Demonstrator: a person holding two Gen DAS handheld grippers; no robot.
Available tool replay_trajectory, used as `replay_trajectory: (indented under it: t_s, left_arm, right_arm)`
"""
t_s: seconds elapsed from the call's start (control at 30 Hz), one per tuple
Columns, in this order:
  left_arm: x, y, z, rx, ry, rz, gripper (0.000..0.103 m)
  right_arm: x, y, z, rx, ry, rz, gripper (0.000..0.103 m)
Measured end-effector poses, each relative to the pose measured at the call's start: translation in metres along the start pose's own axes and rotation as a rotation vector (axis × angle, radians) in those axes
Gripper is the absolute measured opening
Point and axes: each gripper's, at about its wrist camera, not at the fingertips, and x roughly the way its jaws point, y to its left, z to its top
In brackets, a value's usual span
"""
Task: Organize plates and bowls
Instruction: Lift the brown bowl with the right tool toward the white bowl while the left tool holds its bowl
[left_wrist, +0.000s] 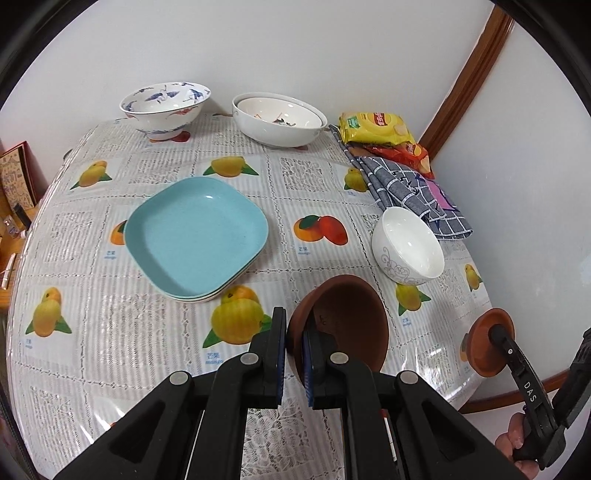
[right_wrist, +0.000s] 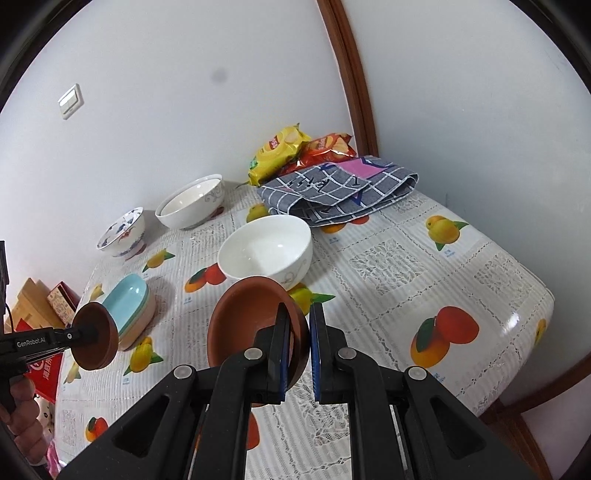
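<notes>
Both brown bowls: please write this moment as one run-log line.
left tongs: shut on brown bowl | right tongs: shut on second brown bowl | both lifted above table

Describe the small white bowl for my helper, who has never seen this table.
On the fruit-print table, find the grey checked cloth under the snack bags. The small white bowl sits just in front of it, alone, smaller than the two big bowls by the wall, with a grey floral pattern outside.

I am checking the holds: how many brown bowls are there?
2. One brown bowl is in the left gripper, the other brown bowl in the right gripper. None seem hidden.
</notes>
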Motion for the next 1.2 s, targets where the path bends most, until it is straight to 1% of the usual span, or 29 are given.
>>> replay_trajectory:
  t_s: [0.47, 0.9, 1.2]
  left_arm:
    - [-0.019, 0.013, -0.004, -0.021, -0.026, 0.0, 0.008]
    - [-0.022, 0.017, -0.006, -0.025, -0.03, -0.008, 0.008]
    - [-0.023, 0.018, -0.005, -0.03, -0.029, -0.005, 0.008]
  right_arm:
    - [-0.018, 0.015, -0.001, -0.029, -0.023, 0.0, 0.01]
    - [-0.027, 0.023, -0.002, -0.051, -0.04, -0.008, 0.01]
    - [-0.024, 0.026, -0.003, -0.05, -0.036, -0.007, 0.01]
